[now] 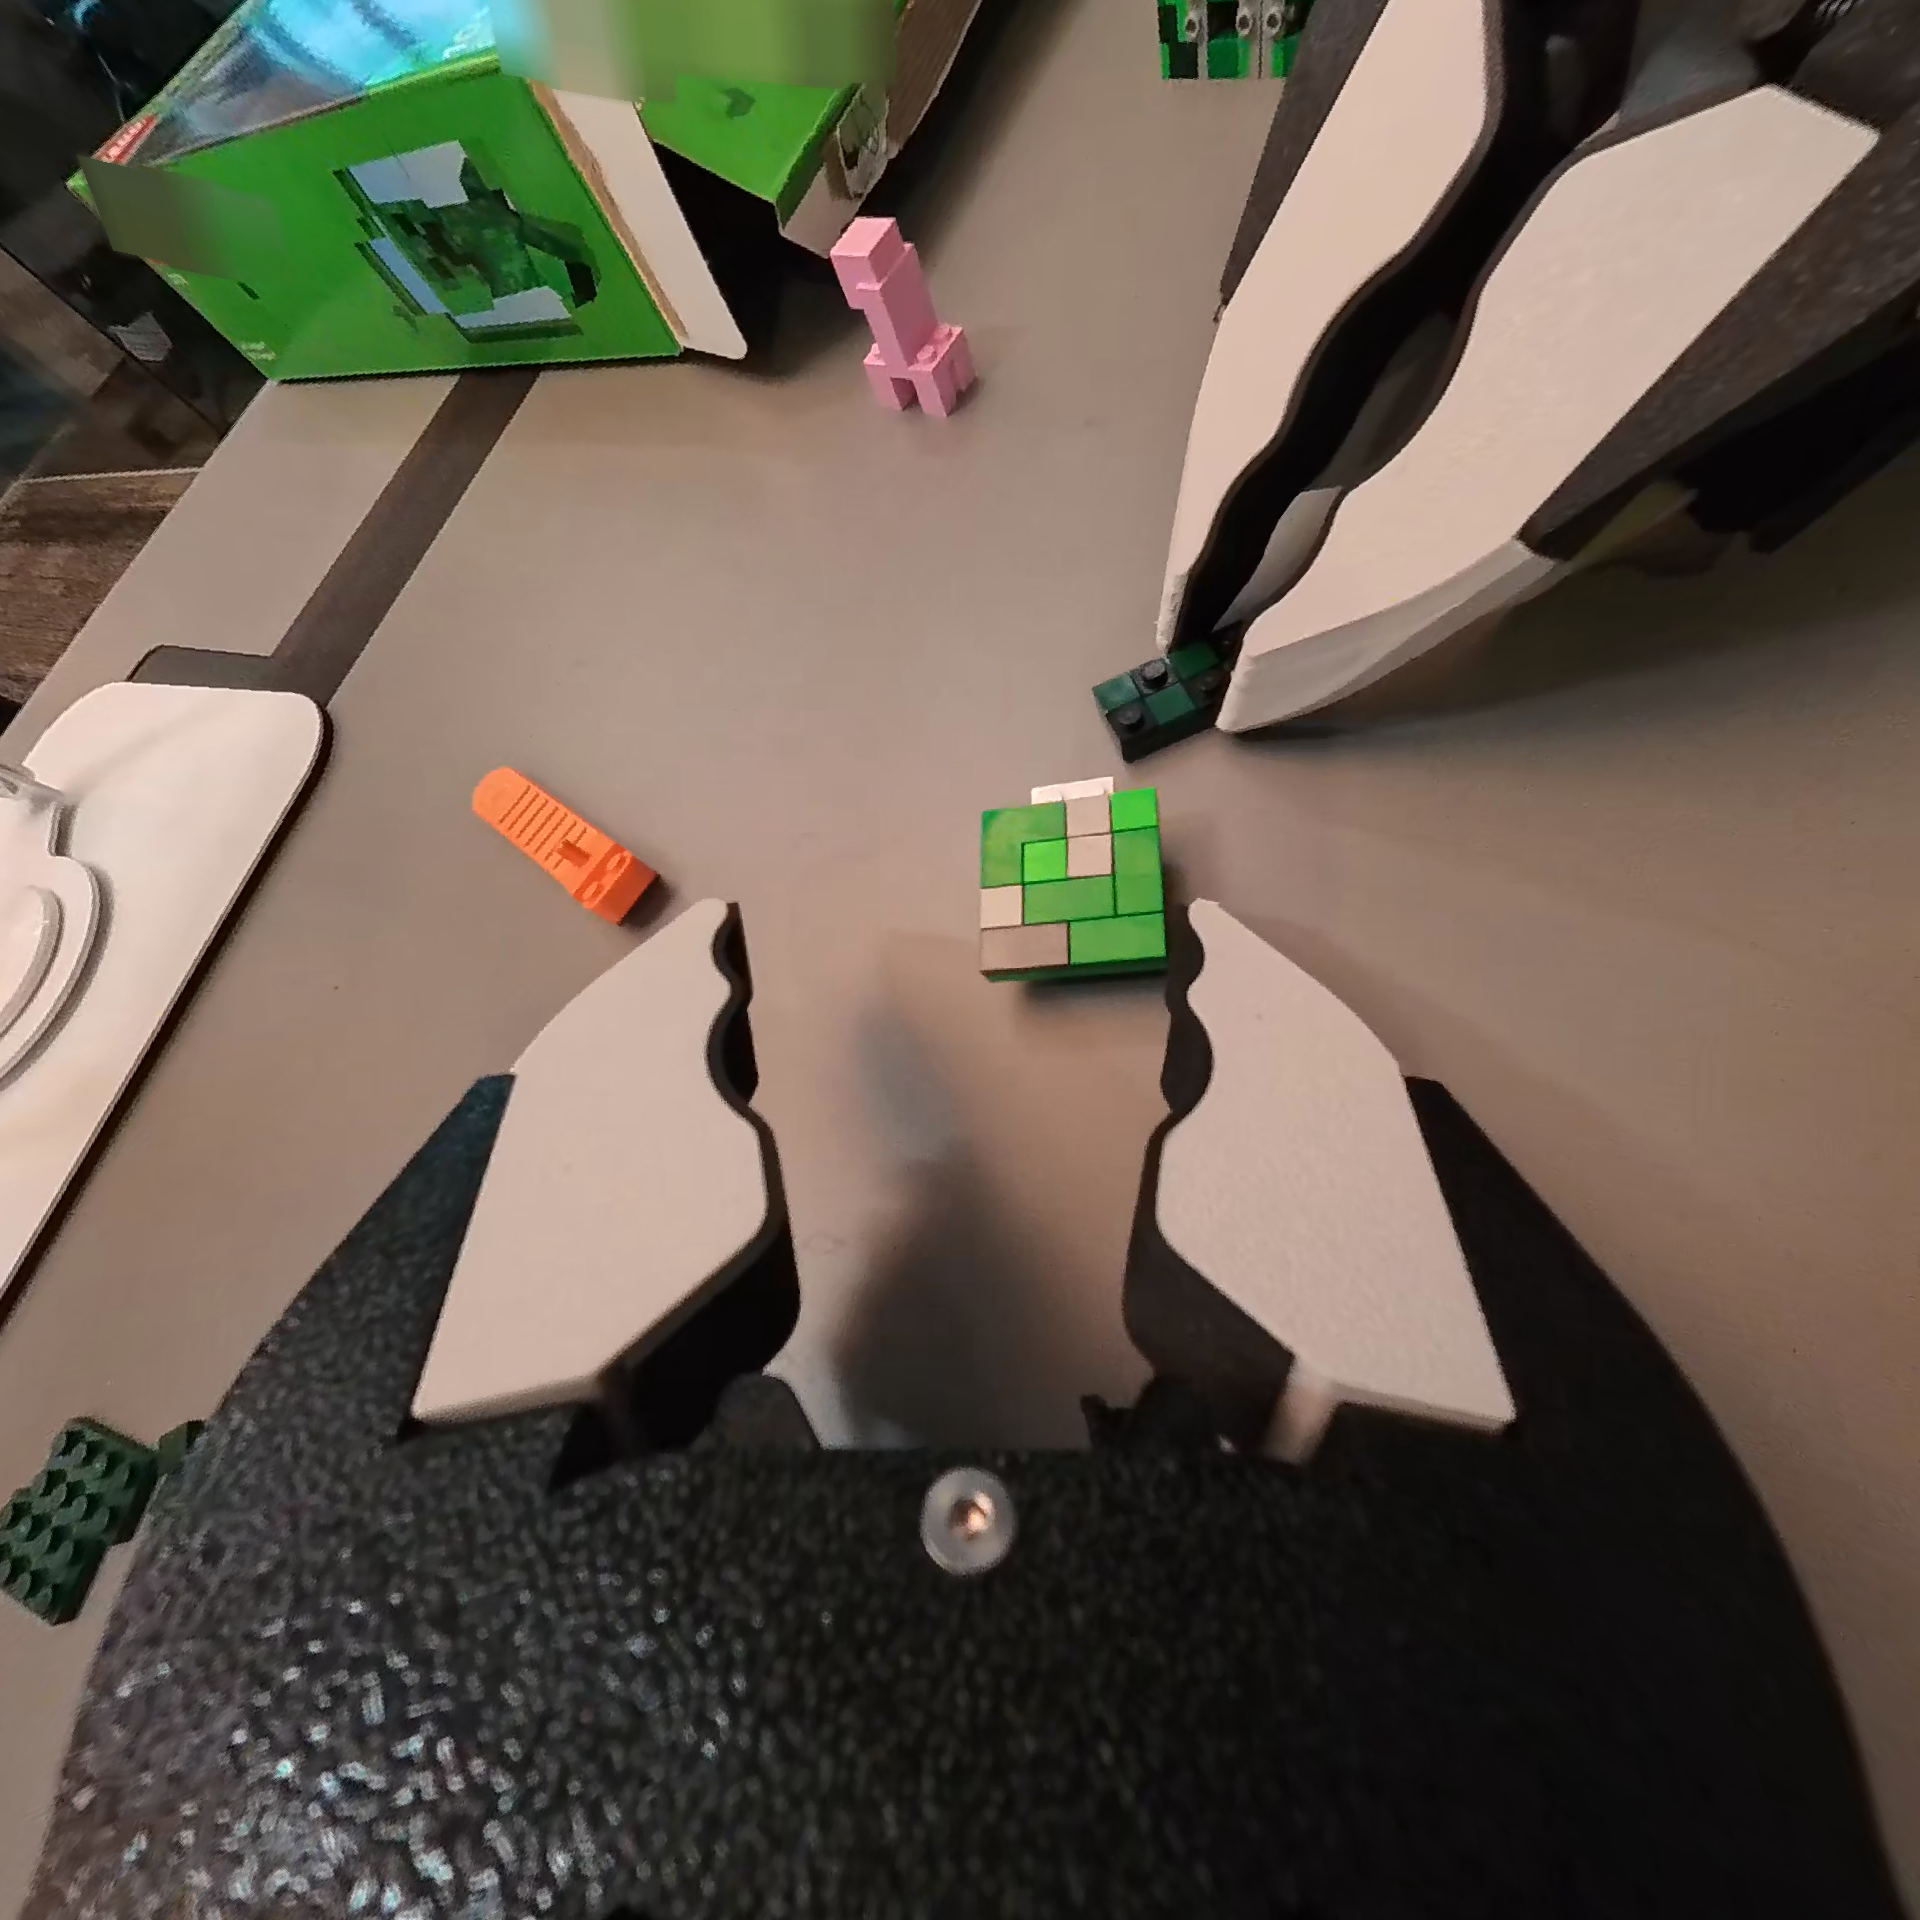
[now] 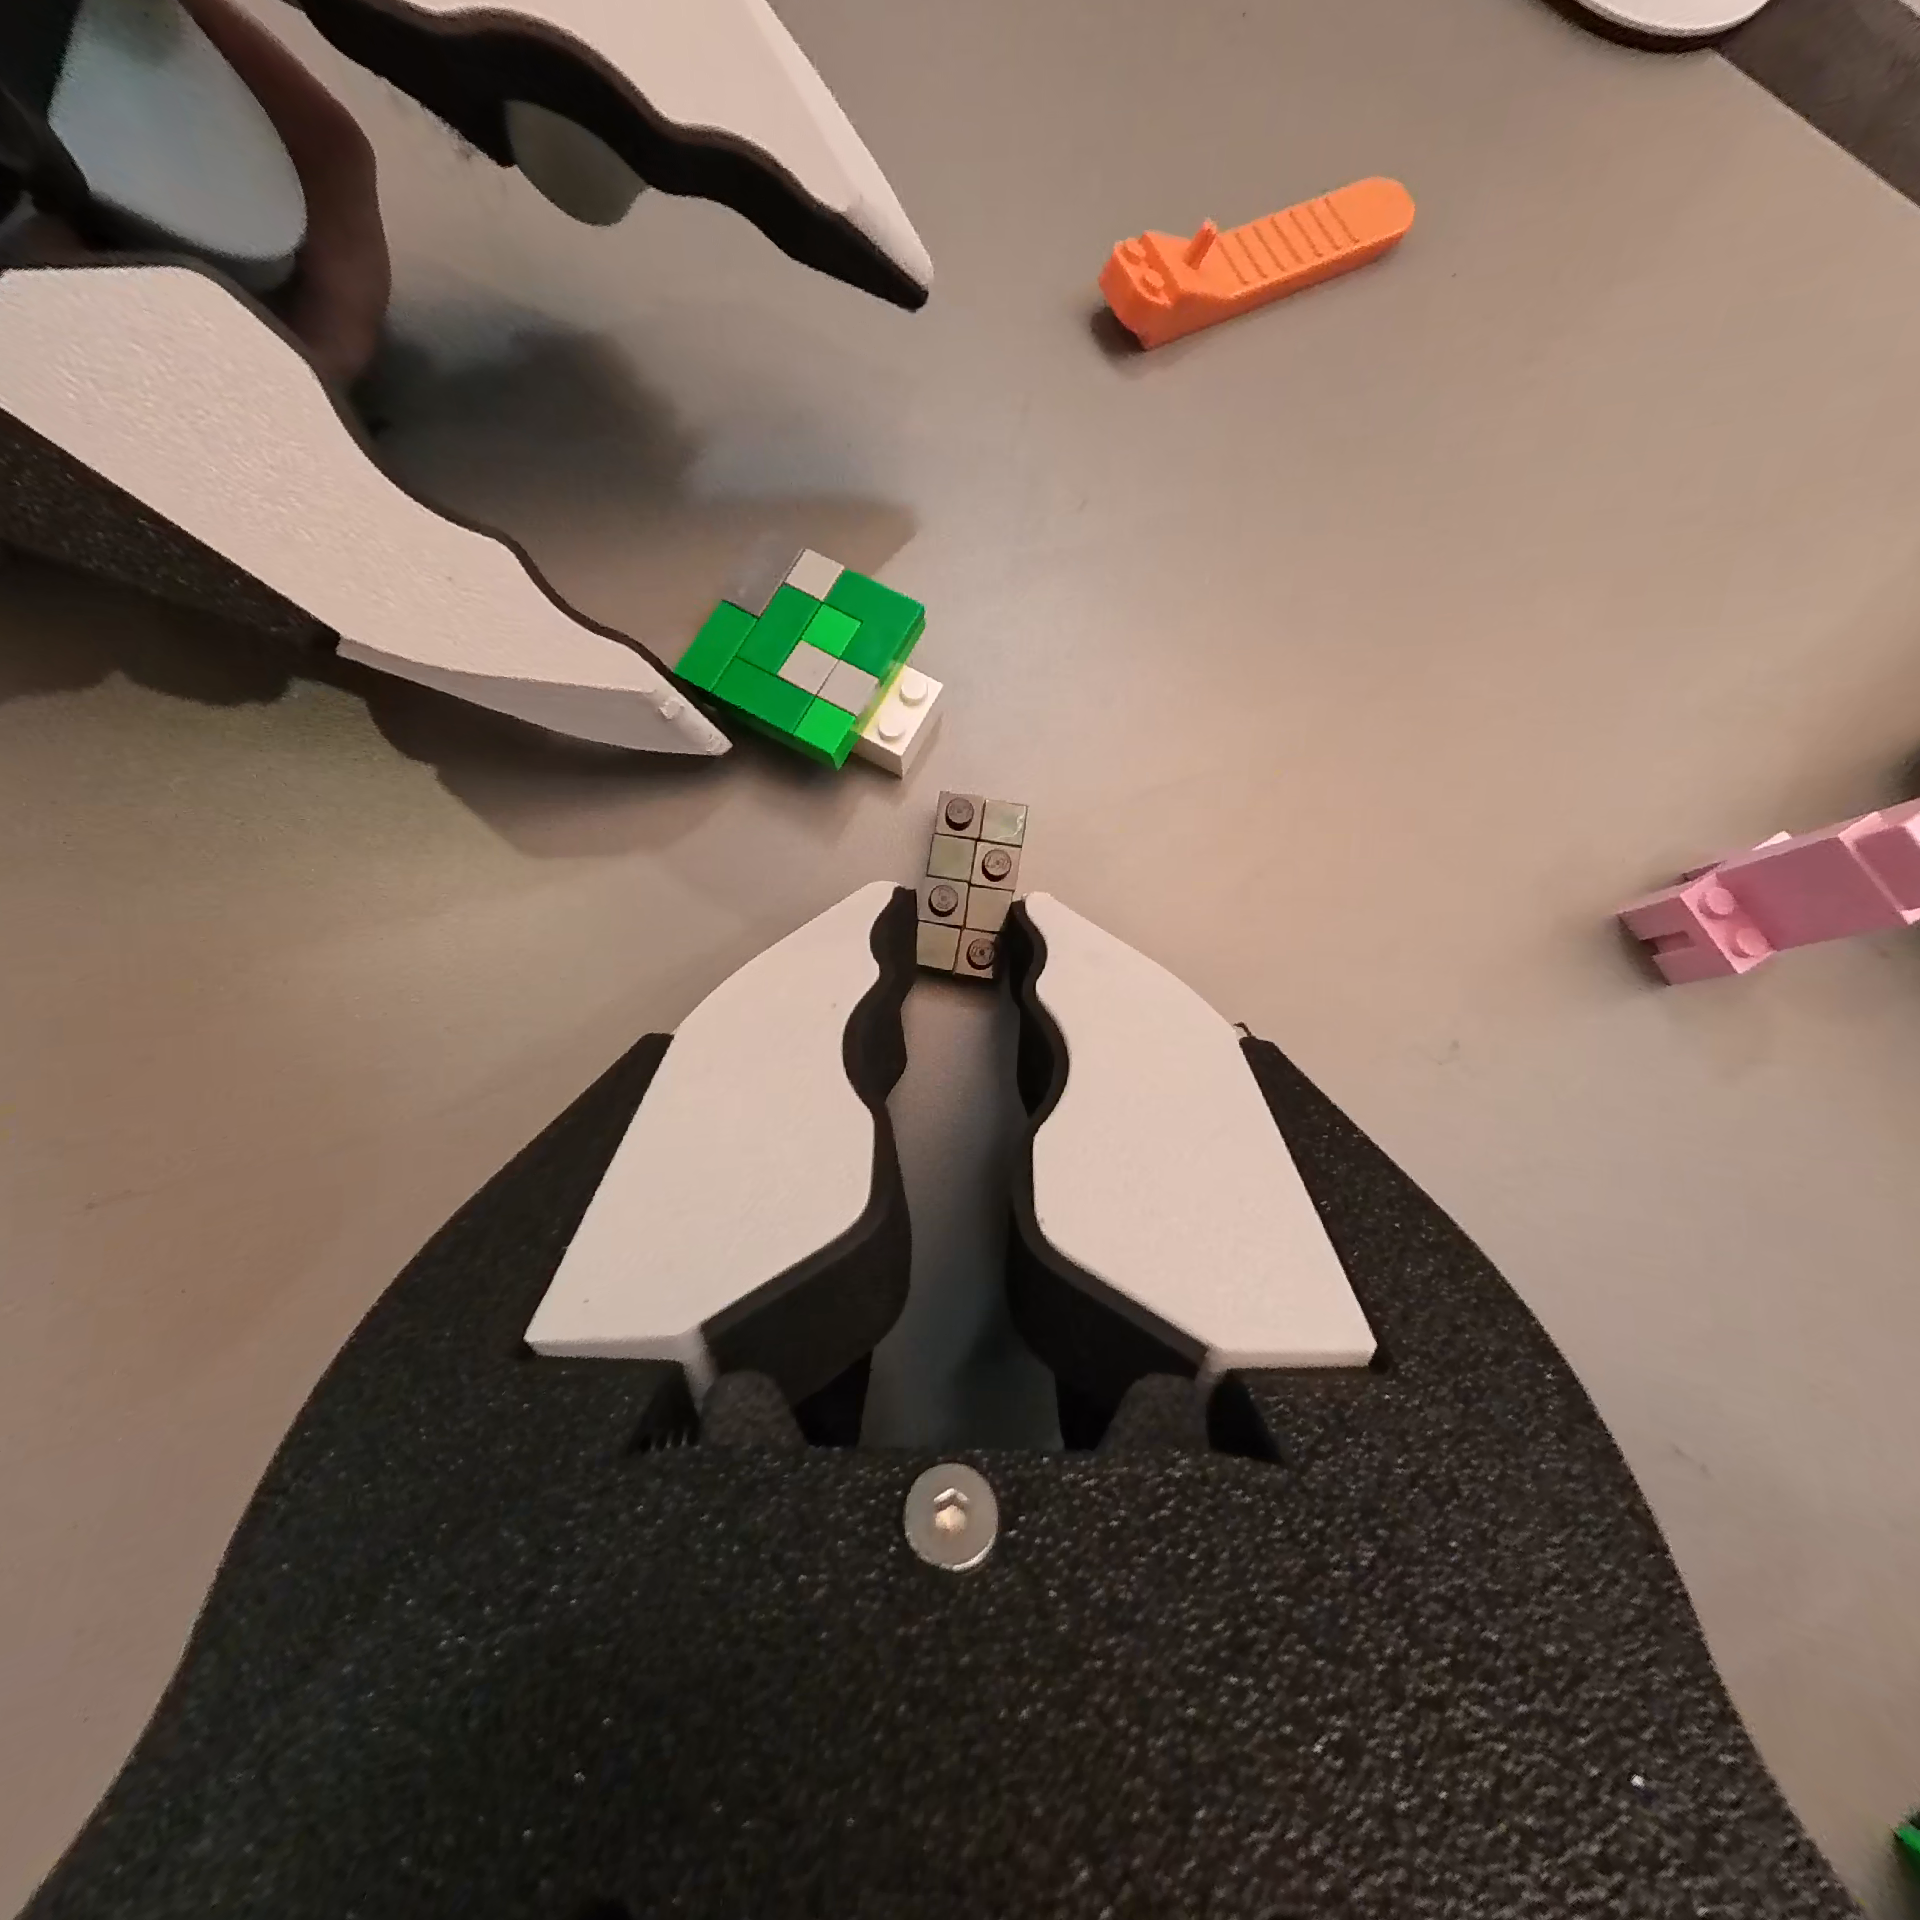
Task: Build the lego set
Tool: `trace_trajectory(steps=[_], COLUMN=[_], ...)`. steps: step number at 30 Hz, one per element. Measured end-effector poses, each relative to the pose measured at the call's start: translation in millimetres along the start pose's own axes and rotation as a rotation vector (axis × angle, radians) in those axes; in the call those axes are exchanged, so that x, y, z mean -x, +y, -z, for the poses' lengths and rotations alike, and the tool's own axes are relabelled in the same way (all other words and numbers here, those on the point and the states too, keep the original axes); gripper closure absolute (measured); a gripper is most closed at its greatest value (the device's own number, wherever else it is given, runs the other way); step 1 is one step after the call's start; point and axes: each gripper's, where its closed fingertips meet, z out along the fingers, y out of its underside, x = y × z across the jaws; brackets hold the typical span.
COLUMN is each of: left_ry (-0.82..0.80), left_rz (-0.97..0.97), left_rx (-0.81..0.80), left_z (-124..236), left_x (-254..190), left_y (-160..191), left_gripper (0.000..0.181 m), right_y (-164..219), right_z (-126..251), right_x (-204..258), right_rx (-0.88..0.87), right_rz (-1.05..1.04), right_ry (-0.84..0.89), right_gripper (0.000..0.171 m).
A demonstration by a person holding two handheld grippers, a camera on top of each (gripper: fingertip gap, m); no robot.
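The left gripper (image 1: pixel 966 935) hangs over the grey worktop (image 1: pixel 727 623) with its jaws spread wide and nothing between them. Just ahead of its right finger lies the green block (image 1: pixel 1075 894), a flat square of green and grey tiles with a white brick (image 2: pixel 902 722) sticking out of one side. In the right wrist view one finger of that gripper reaches the block's edge; whether it touches cannot be told.

The right gripper (image 2: pixel 956 925) has its jaws drawn in on the dark strip (image 2: pixel 971 899), a narrow two-wide piece of dark green tiles and black studs. Its near end sits between the fingertips and the rest pokes out forward (the far end points toward the white brick, a small gap apart). The strip looks to be lying on the worktop.

The orange separator (image 1: pixel 561 847) lies on the worktop to the left of the left gripper, well apart from the block. The pink figure (image 1: pixel 904 322) stands farther back toward the far edge, beside the green box (image 1: pixel 416 239), which lies open near the far left corner. A white board (image 1: pixel 156 831) rests at the left edge, and a dark green plate (image 1: pixel 68 1517) shows at the near left, partly hidden behind the gripper body.
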Motion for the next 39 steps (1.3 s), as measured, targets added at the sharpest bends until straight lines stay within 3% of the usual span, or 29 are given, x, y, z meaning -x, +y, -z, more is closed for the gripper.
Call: trace_trajectory(steps=[10,21,26,33,36,39], left_ry=[0.038,0.372,0.667,0.467,0.385,0.439], left_rz=[-0.005,0.100,0.191,0.230,0.171,0.075], left_rx=[0.003,0.106,0.032,-0.151,-0.221,-0.294], left_z=[-0.3,8.2,20.8,19.8,25.0,37.1], left_x=[-4.3,-44.5,-90.6,-50.1,-37.5,-47.4], left_y=[0.4,0.0,-25.0,-41.0,-47.2,-55.8], left_gripper=[0.109,0.129,0.128,0.129,0.117,0.115], right_y=[0.0,-4.5,-3.4,-7.7,-22.1,-24.7], right_z=[-0.6,8.1,11.6,22.3,32.0,43.6], right_x=[0.0,-8.7,-16.3,-25.4,-4.4,30.9], right_rx=[-0.002,-0.037,-0.042,-0.092,-0.188,-0.227], right_rz=[-0.003,-0.029,-0.048,-0.051,0.059,0.283], right_ry=[-0.004,0.014,0.031,0.033,-0.091,-0.230], right_gripper=[0.155,0.155,0.155,0.155,0.155,0.155])
